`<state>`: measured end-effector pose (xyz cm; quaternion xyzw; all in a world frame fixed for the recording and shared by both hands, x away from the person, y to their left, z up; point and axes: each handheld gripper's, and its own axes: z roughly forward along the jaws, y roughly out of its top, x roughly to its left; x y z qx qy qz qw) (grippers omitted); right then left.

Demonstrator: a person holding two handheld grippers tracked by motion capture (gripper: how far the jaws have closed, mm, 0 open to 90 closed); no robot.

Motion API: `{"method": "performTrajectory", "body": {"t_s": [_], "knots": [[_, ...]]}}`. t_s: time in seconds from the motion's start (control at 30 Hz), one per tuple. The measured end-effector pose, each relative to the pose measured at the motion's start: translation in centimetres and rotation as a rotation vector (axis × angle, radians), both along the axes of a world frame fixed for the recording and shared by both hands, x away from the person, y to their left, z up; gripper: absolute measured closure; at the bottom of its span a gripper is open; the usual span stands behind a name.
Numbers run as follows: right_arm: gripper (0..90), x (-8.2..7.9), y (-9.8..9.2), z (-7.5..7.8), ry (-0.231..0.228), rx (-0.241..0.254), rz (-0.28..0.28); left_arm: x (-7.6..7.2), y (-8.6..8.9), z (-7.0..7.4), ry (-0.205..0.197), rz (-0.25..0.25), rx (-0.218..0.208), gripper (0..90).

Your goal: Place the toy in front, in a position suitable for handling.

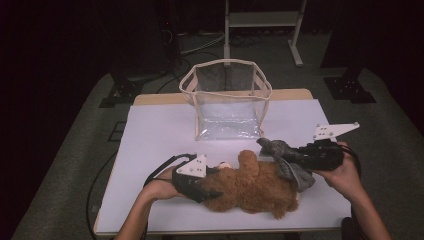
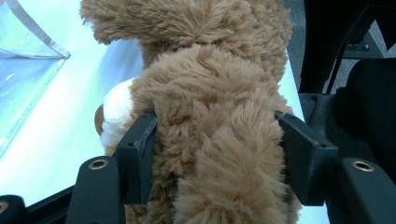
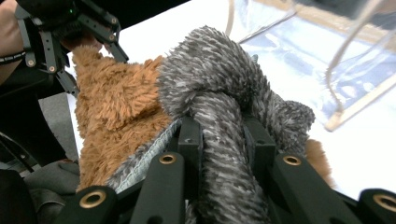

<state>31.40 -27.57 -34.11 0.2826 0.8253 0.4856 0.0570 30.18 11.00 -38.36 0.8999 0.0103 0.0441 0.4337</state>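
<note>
High view: left tongs (image 1: 212, 186) clamp the shaggy brown plush (image 1: 250, 187); right tongs (image 1: 295, 156) pinch seemingly grey plush (image 1: 287, 162).

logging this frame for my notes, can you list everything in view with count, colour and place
plush bear: one, brown with a white muzzle, lying on the table's near side
scarf: one, grey knit, at the bear's right end
bag: one, clear with cream trim, standing open at the table's far middle
table: one, white top
frame: one, pale metal, on the floor behind the table
floor mat: one, grey, under the table
left tongs: one, black, shut on the plush bear
right tongs: one, black, shut on the scarf
hands: two, one on each tongs, coming in from the near edge
</note>
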Motion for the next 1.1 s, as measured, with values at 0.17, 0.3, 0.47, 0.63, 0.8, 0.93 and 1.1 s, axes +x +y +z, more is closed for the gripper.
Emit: {"method": "performTrajectory", "body": {"t_s": [0.17, 0.3, 0.47, 0.63, 0.8, 0.93, 1.1], "knots": [[72.6, -0.5, -1.2, 1.6, -0.038, -0.013, -0.028, 0.0, 0.0, 0.0, 0.0, 0.0, -0.002, 35.8], [72.6, -0.8, -2.2, 2.7, -0.059, -0.031, -0.056, 0.0, 0.0, 0.0, 0.001, 0.001, 0.0, 35.6], [72.6, -0.6, -2.4, 2.1, -0.03, -0.032, -0.055, 0.0, -0.1, 0.1, 0.005, -0.002, 0.002, 35.6], [72.7, -0.1, -0.1, -0.3, 0.034, -0.043, 0.012, 0.1, -0.1, 0.1, 0.008, -0.002, -0.002, 35.6], [72.8, -0.6, 3.7, -1.5, 0.072, 0.01, 0.147, 0.1, -0.2, 0.0, 0.011, 0.011, -0.008, 34.7], [72.5, -1.0, 5.6, -1.4, 0.056, -0.018, 0.199, 0.1, -0.1, 0.0, 0.006, 0.011, -0.006, 34.8], [72.5, -0.3, 4.0, -1.2, 0.057, -0.002, 0.141, 0.2, 0.0, 0.0, 0.011, 0.012, -0.012, 34.9]]}}
